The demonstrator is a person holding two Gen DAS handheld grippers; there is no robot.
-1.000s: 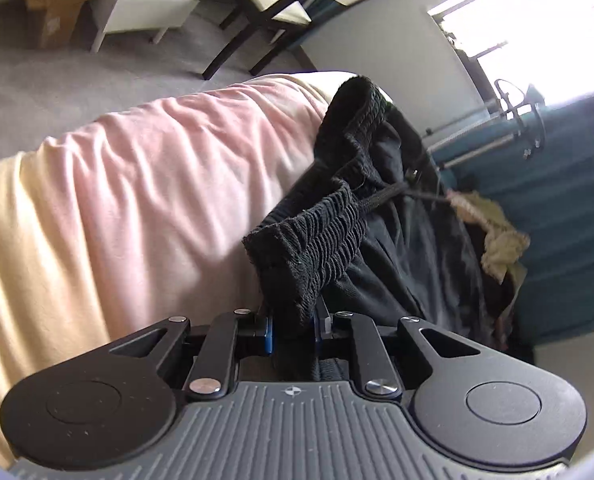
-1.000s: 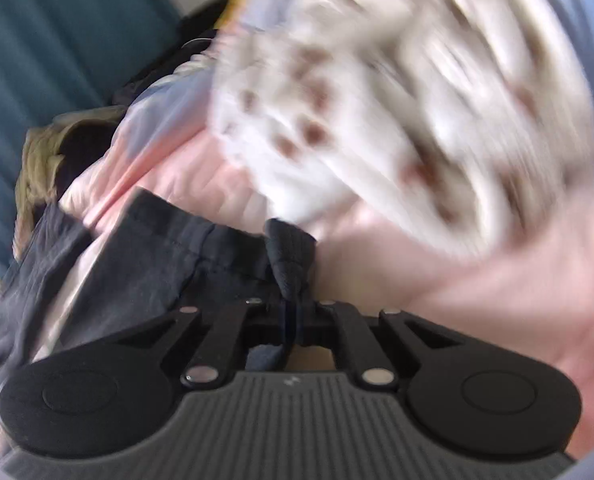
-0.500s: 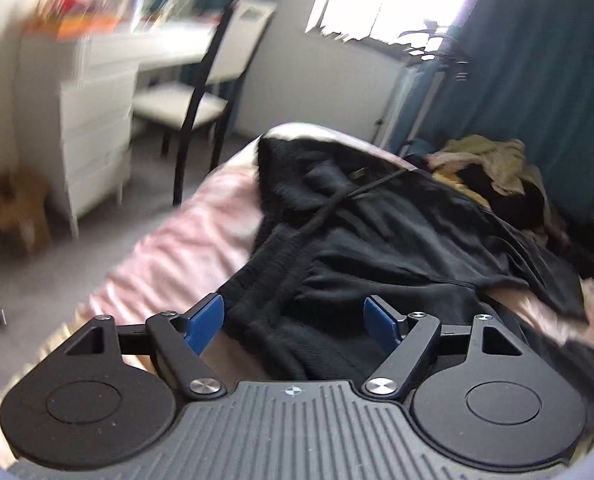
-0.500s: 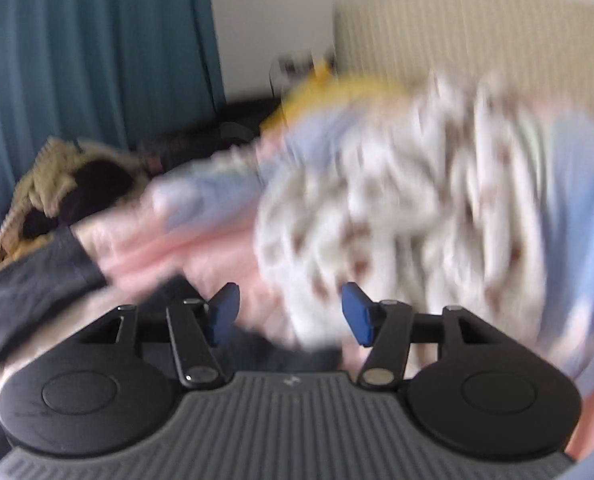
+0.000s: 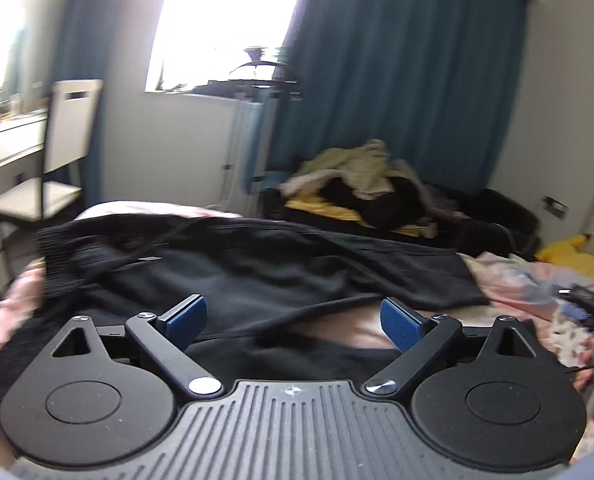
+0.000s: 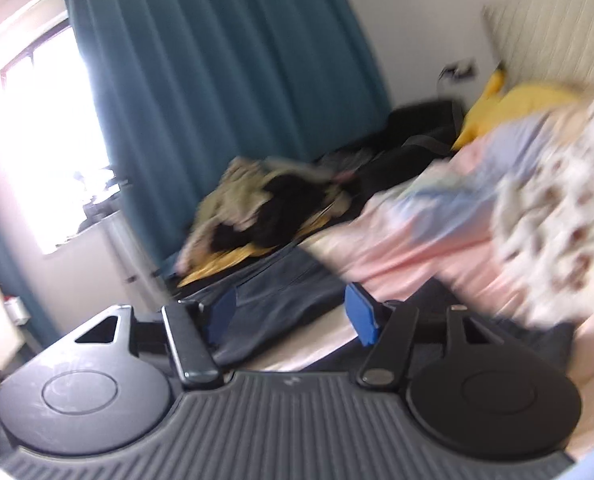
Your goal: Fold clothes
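Note:
Black trousers (image 5: pixel 257 272) with a ribbed elastic waistband lie spread across the pink bed cover (image 5: pixel 13 300), waistband to the left. My left gripper (image 5: pixel 293 320) is open and empty just above the near part of the fabric. My right gripper (image 6: pixel 291 312) is open and empty, with a dark end of the trousers (image 6: pixel 281 300) lying between and beyond its fingers. The right wrist view is blurred. The right gripper's tip also shows at the right edge of the left wrist view (image 5: pixel 585 300).
A pile of mixed clothes (image 5: pixel 361 184) sits on a dark case beyond the bed, also in the right wrist view (image 6: pixel 265 208). A white patterned cloth (image 6: pixel 557 216) and a yellow plush toy (image 6: pixel 509 108) lie at right. A white chair (image 5: pixel 53 160) and desk stand at left. Blue curtains hang behind.
Both grippers were shut on the black trousers a second ago. They let go, opened wide, and lifted back so both views now look across the bed.

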